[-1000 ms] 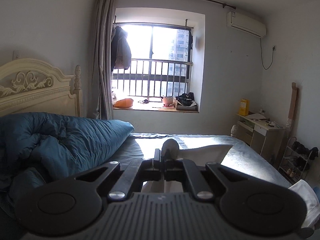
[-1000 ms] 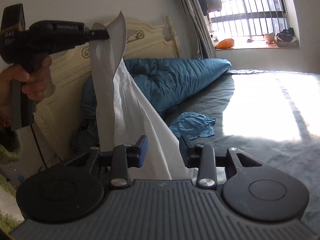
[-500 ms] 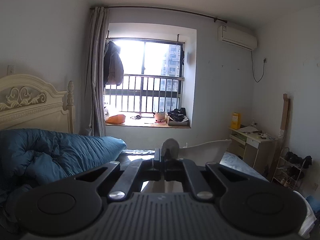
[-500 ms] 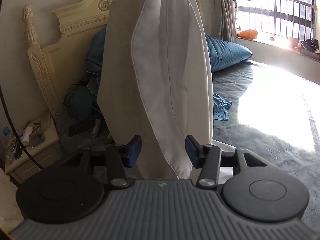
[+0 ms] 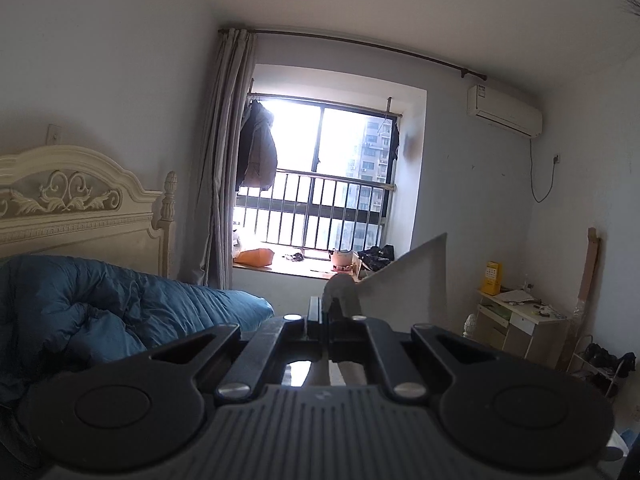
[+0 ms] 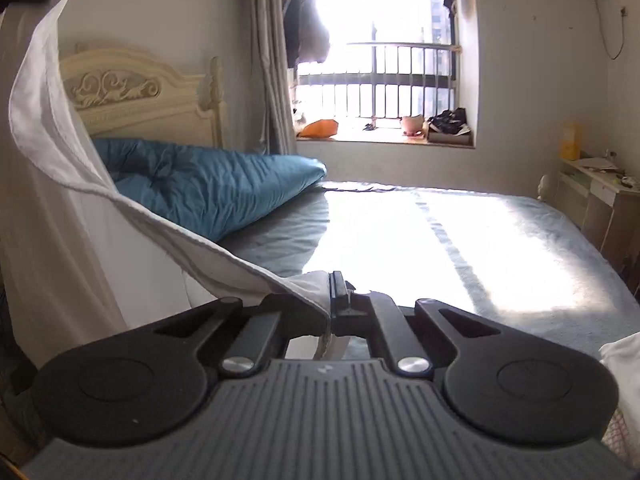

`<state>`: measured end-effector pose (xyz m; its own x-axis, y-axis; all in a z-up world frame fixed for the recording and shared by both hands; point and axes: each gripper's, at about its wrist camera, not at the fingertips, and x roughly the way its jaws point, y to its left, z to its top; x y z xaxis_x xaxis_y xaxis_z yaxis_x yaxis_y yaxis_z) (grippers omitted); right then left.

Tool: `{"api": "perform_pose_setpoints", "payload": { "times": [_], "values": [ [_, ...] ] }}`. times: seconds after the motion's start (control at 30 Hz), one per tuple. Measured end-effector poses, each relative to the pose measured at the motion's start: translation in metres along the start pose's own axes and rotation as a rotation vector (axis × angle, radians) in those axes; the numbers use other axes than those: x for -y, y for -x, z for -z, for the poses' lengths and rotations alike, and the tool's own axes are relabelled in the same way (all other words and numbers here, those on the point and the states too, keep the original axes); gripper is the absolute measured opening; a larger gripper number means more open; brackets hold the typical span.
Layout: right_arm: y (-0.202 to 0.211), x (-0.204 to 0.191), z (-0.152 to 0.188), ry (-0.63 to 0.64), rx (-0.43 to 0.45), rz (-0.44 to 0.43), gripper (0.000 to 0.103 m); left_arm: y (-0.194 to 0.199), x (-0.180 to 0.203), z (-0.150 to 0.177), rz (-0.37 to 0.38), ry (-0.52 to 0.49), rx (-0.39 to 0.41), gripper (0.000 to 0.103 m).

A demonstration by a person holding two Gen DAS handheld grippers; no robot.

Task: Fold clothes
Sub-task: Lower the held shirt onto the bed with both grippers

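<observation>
Left tool (image 5: 325, 312) and right tool (image 6: 334, 294) both clamped on white garment (image 6: 48, 120), blue duvet (image 6: 208, 188) partly hidden behind it, bed (image 6: 460, 240) below

left gripper (image 5: 325, 307) raised, jaws clamped, right gripper (image 6: 335, 292) likewise

The quilt (image 6: 208, 184) lies on the bed's (image 6: 480, 240) left side, before the headboard (image 6: 132, 96).

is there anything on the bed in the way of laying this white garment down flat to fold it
Mostly no. The white garment hangs between the left gripper and right gripper, both shut on it. The sunlit bed ahead looks bare; only the blue duvet is bunched at the headboard end, to the left.
</observation>
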<state>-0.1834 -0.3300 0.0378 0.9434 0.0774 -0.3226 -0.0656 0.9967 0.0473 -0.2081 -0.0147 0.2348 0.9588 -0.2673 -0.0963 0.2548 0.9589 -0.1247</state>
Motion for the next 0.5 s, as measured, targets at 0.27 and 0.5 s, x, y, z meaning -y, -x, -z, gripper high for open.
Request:
{"api": "perform_pose_setpoints", "payload": {
  "times": [0.27, 0.5],
  "values": [
    [0.104, 0.038, -0.129, 0.082, 0.402, 0.061, 0.000, 0.037, 0.013, -0.038, 0.032, 0.006, 0.196, 0.003],
    [0.155, 0.059, -0.174, 0.149, 0.564, 0.020, 0.000, 0.052, 0.042, -0.060, 0.043, 0.004, 0.276, 0.003]
  ]
}}
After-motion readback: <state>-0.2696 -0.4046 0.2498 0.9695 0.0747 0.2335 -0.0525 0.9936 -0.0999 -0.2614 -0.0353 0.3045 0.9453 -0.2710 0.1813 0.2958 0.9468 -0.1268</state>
